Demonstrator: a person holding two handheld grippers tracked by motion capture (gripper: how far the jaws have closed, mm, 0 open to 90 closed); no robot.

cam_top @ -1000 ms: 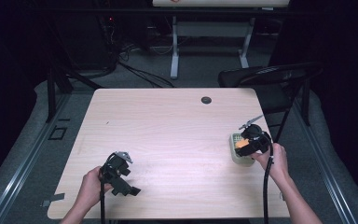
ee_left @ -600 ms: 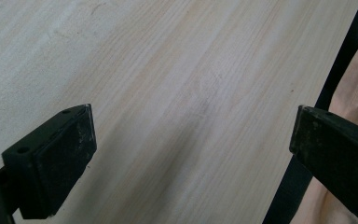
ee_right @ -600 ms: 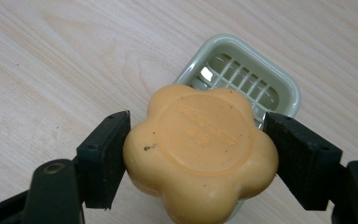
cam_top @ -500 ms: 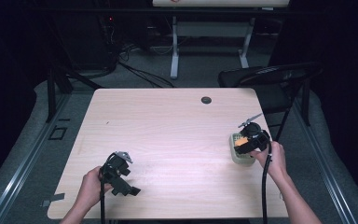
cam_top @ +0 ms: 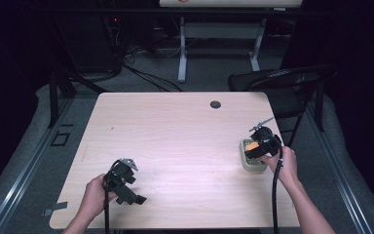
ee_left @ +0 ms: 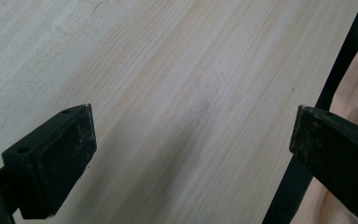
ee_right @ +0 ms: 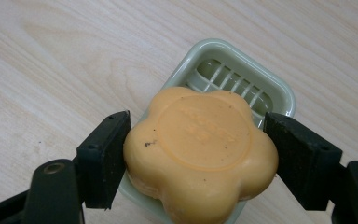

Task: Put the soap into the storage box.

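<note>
Table (cam_top: pixel 175 146): no real change vs a sec ago. Soap dish (ee_right: pixel 265 88) sits directly under right gripper (ee_right: pixel 198 154); jaws clamped tight on the orange flower soap (ee_right: pixel 200 149), held just above dish, same spot. Prob placing it in or lifting off. Left gripper (ee_left: pixel 191 149) wide open w/ nothing in it, parked at near-left edge.

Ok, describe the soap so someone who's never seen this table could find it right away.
Look at the right edge of the wooden table, where a pale green soap dish sits. Just above it, the right gripper clamps the soap: orange, flower-shaped, a round stamp on top.
</note>
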